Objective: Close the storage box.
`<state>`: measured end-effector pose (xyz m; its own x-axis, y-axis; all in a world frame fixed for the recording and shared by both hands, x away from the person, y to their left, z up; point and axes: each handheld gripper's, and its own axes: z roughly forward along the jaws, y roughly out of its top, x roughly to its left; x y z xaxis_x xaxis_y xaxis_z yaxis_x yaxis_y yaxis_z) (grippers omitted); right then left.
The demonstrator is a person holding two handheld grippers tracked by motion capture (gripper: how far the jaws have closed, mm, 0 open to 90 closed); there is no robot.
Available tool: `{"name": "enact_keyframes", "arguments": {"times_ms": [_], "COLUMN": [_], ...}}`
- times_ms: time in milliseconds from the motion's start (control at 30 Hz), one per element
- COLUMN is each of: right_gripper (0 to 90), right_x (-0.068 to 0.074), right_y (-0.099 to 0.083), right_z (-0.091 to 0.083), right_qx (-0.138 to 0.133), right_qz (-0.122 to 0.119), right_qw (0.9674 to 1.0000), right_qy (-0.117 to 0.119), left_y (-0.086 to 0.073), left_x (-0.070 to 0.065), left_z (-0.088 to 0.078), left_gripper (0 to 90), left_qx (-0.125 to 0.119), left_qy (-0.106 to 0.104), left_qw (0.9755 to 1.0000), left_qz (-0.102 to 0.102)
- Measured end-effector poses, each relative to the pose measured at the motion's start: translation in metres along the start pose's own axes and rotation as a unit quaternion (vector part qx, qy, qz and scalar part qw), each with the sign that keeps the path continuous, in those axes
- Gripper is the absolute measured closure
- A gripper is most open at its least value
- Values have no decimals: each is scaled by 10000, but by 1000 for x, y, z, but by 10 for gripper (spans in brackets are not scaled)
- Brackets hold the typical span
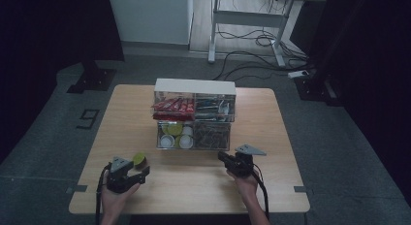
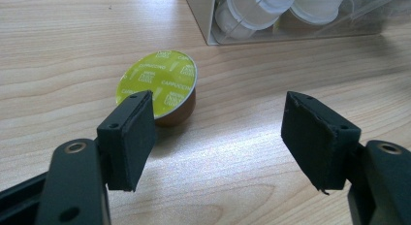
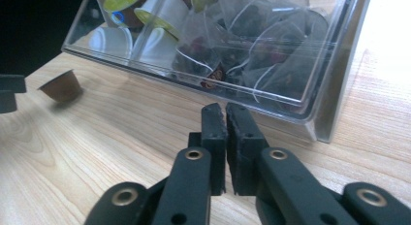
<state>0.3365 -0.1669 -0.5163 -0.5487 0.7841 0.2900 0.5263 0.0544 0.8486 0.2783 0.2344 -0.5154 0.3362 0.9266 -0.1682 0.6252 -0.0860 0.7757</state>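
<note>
At the near edge of the wooden table [image 1: 194, 186], the person's left hand [image 1: 112, 198] holds the left gripper [image 1: 140, 175], its jaws spread wide with nothing between them. In the left gripper view the gripper [image 2: 218, 137] has bare table between its pads, and the left pad stands just in front of a coffee capsule [image 2: 157, 87]. The capsule rests tilted on the table, its yellow-green foil lid marked "cappuccino" facing up toward the camera and its brown body beneath. In the high view the capsule [image 1: 139, 160] lies just beyond the left gripper, near the table's left side and in front of the organiser's lower left corner.

To the right, the person's right hand [image 1: 245, 182] holds the right gripper [image 1: 222, 156], which points toward the organiser. In the right gripper view its jaws [image 3: 225, 113] are closed together, pads nearly touching, holding nothing.

Beyond both grippers, in the middle of the table, stands a clear organiser box [image 1: 195, 113] with a white top and four compartments. The lower left one holds white and yellow-green capsules [image 1: 175, 135], the lower right one dark tea bags [image 3: 252, 50], the upper left one red packets [image 1: 173, 106], the upper right one darker packets.

Farther off, on the grey floor, cables [image 1: 252, 60] trail beneath a white desk frame [image 1: 247, 21].
</note>
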Motion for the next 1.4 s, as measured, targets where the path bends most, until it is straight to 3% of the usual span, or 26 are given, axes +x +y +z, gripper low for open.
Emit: {"name": "enact_keyframes", "arguments": {"times_ms": [267,467,633,900,1067,1400], "right_gripper": [698,590,537,504,495,488], "right_x": [0,-2,-13,-36,-48,-58], "right_y": [0,-7,-20,-42,-51,-58], "right_z": [-6,-17,-30,-53,-65,-70], "right_qx": [-152,-290,-281,-91,37,122], "right_qz": [4,-121,-115,-177,-84,-61], "right_qw": [9998,9994,9991,9978,9964,9946], "right_qy": [130,-125,-307,-633,-847,-1029], "left_y": [-1,0,0,-1,-1,-2], "left_x": [-1,2,1,0,-1,-1], "left_z": [0,-2,-3,-3,-2,0], "left_gripper": [285,286,285,285,284,284], "left_qx": [-2,-19,-16,8,48,110], "left_qy": [-27,-43,-94,-137,-160,-204], "left_qw": [10000,10000,9999,9999,9999,9997], "left_qz": [-8,-37,-35,-36,-27,-31]}}
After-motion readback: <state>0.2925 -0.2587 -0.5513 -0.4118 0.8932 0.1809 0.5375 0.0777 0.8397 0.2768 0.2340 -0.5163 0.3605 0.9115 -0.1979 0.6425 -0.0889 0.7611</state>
